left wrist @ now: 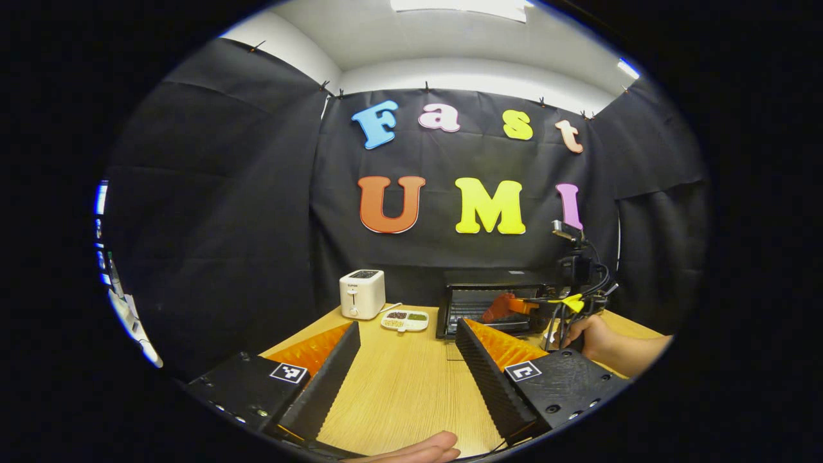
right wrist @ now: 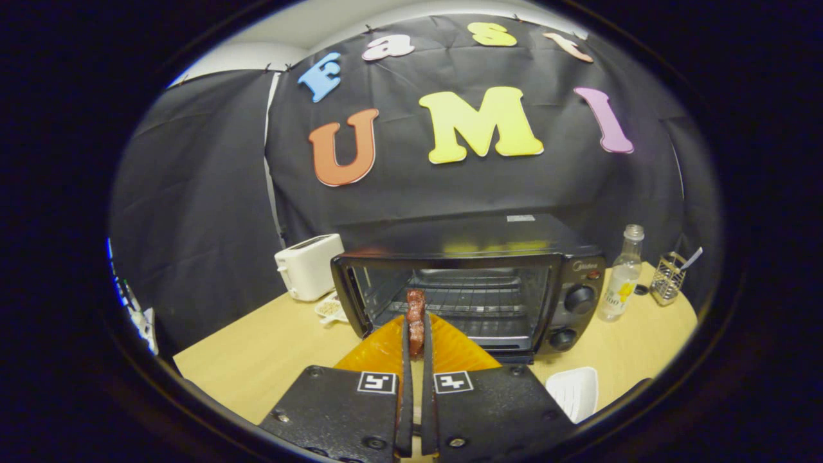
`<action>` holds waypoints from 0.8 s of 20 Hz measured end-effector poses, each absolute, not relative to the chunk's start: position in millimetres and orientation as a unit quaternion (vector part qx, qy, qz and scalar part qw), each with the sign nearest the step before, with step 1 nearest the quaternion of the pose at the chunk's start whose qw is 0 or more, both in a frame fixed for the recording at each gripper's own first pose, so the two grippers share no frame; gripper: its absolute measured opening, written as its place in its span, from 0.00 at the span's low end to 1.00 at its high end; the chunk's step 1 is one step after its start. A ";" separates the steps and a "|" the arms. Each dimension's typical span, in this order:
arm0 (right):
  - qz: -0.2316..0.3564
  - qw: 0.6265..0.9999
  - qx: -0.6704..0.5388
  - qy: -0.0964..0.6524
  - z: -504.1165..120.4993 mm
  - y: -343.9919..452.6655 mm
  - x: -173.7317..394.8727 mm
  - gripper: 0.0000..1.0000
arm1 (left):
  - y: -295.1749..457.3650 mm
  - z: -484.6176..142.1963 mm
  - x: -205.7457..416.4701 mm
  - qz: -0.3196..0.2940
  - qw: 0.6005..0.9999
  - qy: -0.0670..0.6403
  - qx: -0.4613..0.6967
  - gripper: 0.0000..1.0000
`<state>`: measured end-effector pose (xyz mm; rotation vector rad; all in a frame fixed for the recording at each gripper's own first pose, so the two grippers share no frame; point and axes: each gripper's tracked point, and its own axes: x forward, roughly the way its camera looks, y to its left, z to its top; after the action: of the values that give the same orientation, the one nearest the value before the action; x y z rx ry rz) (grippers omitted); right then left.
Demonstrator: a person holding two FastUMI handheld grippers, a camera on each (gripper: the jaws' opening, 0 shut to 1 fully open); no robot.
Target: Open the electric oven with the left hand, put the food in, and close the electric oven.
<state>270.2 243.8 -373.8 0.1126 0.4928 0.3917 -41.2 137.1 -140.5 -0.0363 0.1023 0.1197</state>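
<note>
The black electric oven [right wrist: 572, 270] stands with its door down and its wire rack [right wrist: 488, 302] showing. My right gripper [right wrist: 416, 331] is shut on a reddish-brown strip of food [right wrist: 416, 307], held upright just in front of the oven's opening. In the left gripper view, the oven [left wrist: 463, 302] sits at the far side of the table with the right gripper [left wrist: 514, 305] at its mouth, held by a hand [left wrist: 595, 337]. My left gripper [left wrist: 406, 326] hovers open over the table, well back from the oven, with nothing between its fingers.
A white toaster [left wrist: 362, 294] and a small white dish of food bits [left wrist: 405, 319] sit left of the oven. A glass bottle [right wrist: 620, 276] and a wire basket [right wrist: 669, 278] stand to its right. A white ribbed tray [right wrist: 574, 389] lies near the table's front.
</note>
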 end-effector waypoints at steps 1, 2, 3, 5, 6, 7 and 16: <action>0.190 0.949 0.067 0.243 -378.6 246.3 278.4 0.08 | 135.7 -139.0 -39.4 0.055 0.997 0.048 -0.011 0.96; 0.186 0.948 0.086 0.244 -381.0 247.9 284.7 0.09 | 132.2 -138.2 -38.4 0.049 0.998 0.046 -0.006 0.96; 0.183 0.945 0.105 0.251 -384.5 250.0 293.7 0.09 | 126.6 -138.1 -35.5 0.042 0.998 0.045 -0.004 0.95; 0.174 0.935 0.150 0.269 -395.8 254.3 311.8 0.09 | 122.5 -141.6 -31.2 0.034 0.998 0.048 -0.008 0.95; 0.171 0.929 0.177 0.277 -399.8 255.3 322.3 0.09 | 124.9 -145.0 -29.0 0.036 0.998 0.052 -0.007 0.95; 0.166 0.921 0.208 0.284 -402.6 255.4 333.1 0.09 | 129.6 -149.0 -26.9 0.043 0.997 0.056 -0.005 0.95; 0.087 0.872 0.372 0.308 -441.9 232.6 389.8 0.12 | 142.5 -172.9 -13.3 0.077 0.994 0.080 -0.022 0.95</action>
<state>389.8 232.6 -441.9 0.7766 0.6433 0.1814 -13.3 142.5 -172.9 -0.0451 0.1613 0.1536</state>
